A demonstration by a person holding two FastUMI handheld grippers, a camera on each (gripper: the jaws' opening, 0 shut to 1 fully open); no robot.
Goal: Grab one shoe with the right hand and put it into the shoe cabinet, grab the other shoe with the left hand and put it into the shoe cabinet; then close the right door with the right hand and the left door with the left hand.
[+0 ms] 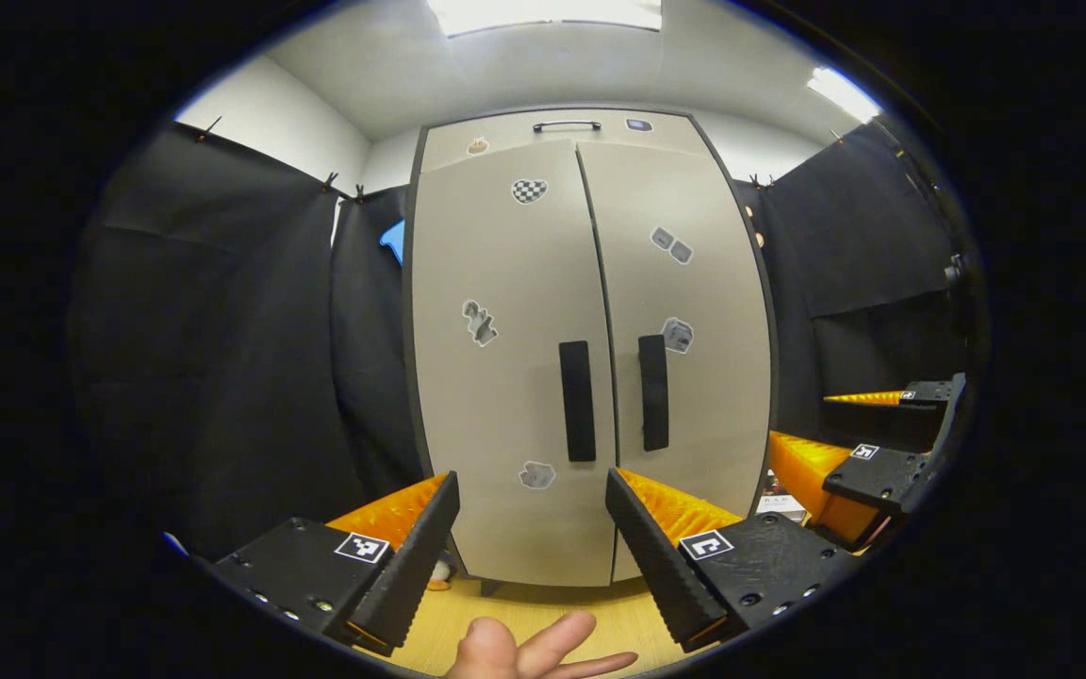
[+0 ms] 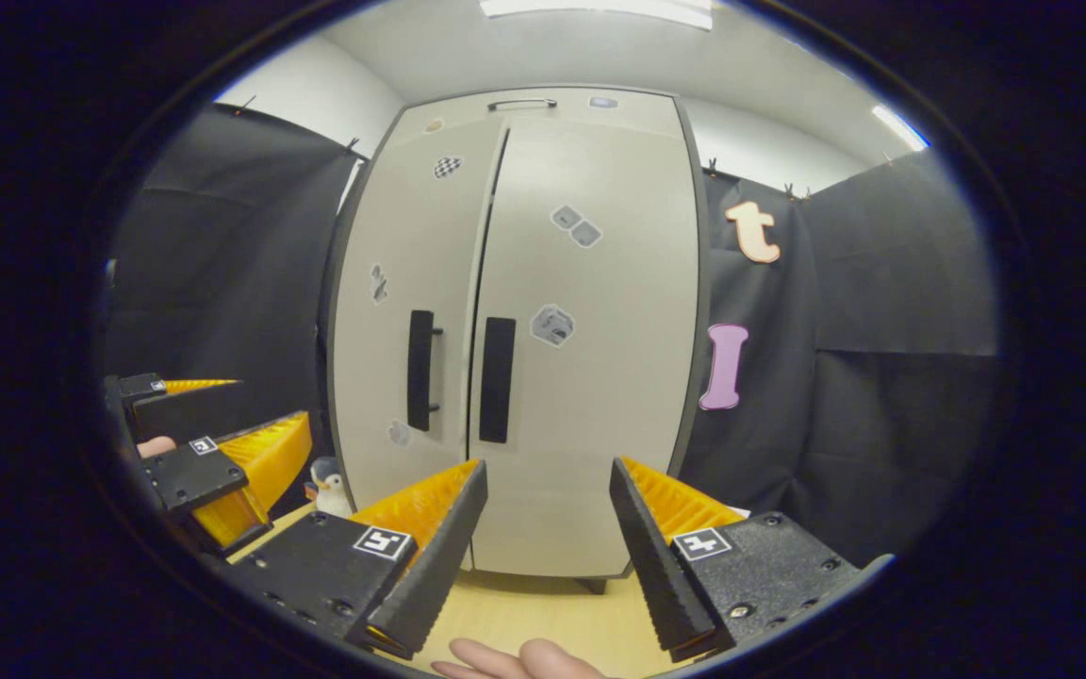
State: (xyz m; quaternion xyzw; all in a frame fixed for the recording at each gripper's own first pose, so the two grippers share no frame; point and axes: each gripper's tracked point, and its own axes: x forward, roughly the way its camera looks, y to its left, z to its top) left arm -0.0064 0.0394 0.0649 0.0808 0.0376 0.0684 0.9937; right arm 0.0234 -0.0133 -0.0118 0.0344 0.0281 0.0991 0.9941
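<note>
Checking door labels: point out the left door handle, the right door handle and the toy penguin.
left door handle (image 1: 577, 401), left gripper view, mid-bar.
right door handle (image 1: 653, 392), left gripper view, mid-bar.
toy penguin (image 2: 328, 488), right gripper view, its body.

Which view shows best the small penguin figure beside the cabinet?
The right gripper view: the penguin figure stands in plain sight on the floor at the lower left corner of the cabinet. In the left gripper view, the left gripper hides most of it; a small part shows beside a finger.
</note>
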